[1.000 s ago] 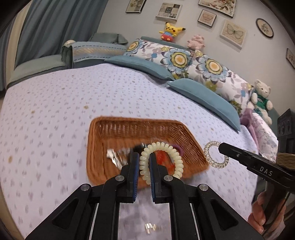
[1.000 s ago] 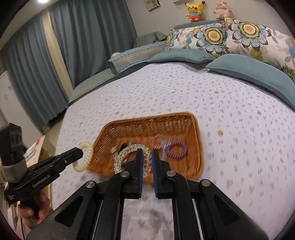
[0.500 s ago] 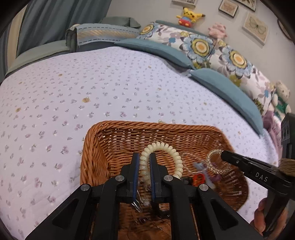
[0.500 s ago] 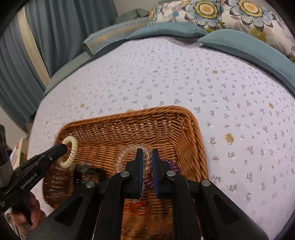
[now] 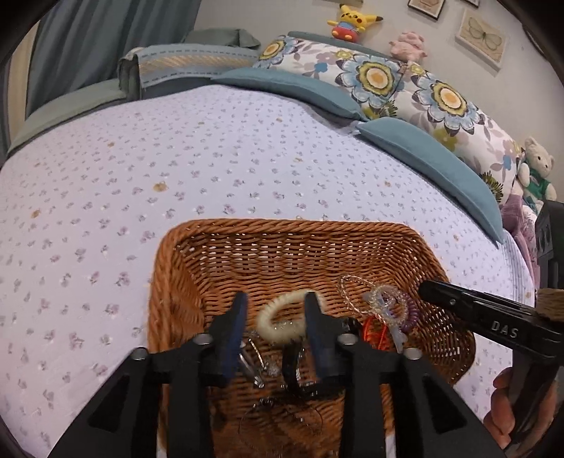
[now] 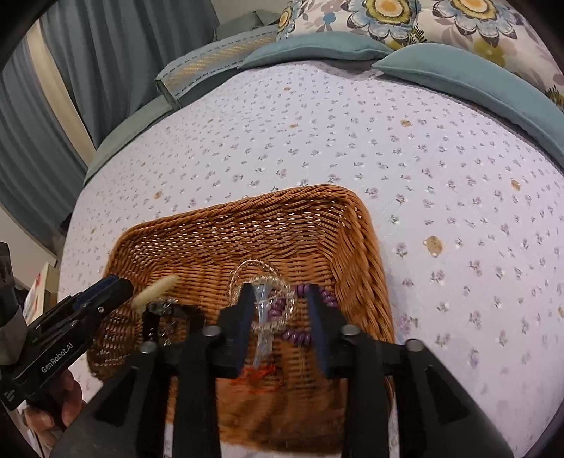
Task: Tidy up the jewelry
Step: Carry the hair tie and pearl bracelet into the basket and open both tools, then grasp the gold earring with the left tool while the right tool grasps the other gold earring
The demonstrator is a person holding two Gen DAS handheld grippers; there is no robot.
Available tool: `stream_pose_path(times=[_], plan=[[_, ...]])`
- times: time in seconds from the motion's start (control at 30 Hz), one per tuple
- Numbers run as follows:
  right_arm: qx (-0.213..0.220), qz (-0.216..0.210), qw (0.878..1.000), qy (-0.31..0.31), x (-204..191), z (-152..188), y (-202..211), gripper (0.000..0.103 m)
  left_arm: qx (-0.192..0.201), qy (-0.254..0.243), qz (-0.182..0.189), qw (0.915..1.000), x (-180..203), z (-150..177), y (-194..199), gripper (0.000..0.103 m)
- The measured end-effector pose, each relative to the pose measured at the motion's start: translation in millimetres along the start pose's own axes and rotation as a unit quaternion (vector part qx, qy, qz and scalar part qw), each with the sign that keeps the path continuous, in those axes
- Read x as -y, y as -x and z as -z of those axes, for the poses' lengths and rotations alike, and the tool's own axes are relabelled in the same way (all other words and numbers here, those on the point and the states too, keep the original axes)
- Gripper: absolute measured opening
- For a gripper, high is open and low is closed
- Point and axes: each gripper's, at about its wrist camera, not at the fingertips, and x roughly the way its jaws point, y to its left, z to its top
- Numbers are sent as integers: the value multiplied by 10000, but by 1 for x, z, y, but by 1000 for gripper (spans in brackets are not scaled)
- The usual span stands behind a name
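A brown wicker basket [image 5: 282,225] [image 6: 246,208] sits on the bed. My left gripper [image 5: 276,310] hovers over it, its jaws opening. The cream coil hair tie [image 5: 282,326] lies loose and blurred between the fingers, free of the pads. In the right wrist view that tie [image 6: 157,290] drops just off the left gripper's tip [image 6: 112,282]. My right gripper [image 6: 281,303] is also opening, with the clear coil tie [image 6: 261,282] loose below it on a purple coil tie [image 6: 299,334]. Its tip [image 5: 428,287] shows in the left view. A red cord [image 6: 257,375] and dark clips lie in the basket.
The bed has a lilac flower-print cover [image 5: 211,158]. Teal and floral pillows [image 5: 405,81] line the far side, with plush toys [image 5: 350,23] above them. A folded blanket [image 6: 211,60] and blue curtains [image 6: 88,53] stand at the far left. A hand [image 5: 507,405] holds each gripper.
Both grippers have come down over the basket and parted their jaws. The cream coil tie and the clear coil tie have come free of the pads and dropped toward the basket floor.
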Motion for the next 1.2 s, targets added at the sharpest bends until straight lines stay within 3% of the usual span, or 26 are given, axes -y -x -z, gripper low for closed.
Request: stream_pose_path(times=[0.27, 0.57, 0.8, 0.97, 1.2], plan=[[358, -156, 9992, -114, -2, 29, 70, 45, 323, -21, 241, 9992, 6, 26, 72, 42], [612, -26, 9976, 328, -16, 89, 133, 45, 465, -171, 496, 9975, 12, 78, 137, 43], [326, 47, 9988, 354, -7, 142, 136, 45, -53, -723, 816, 9940, 18, 118, 127, 43], [110, 59, 9999, 80, 7, 166, 126, 45, -569, -1366, 874, 9851, 20, 142, 101, 43], [-93, 246, 9996, 90, 9, 188, 98, 45, -950, -1952, 864, 9723, 27, 161, 71, 43]])
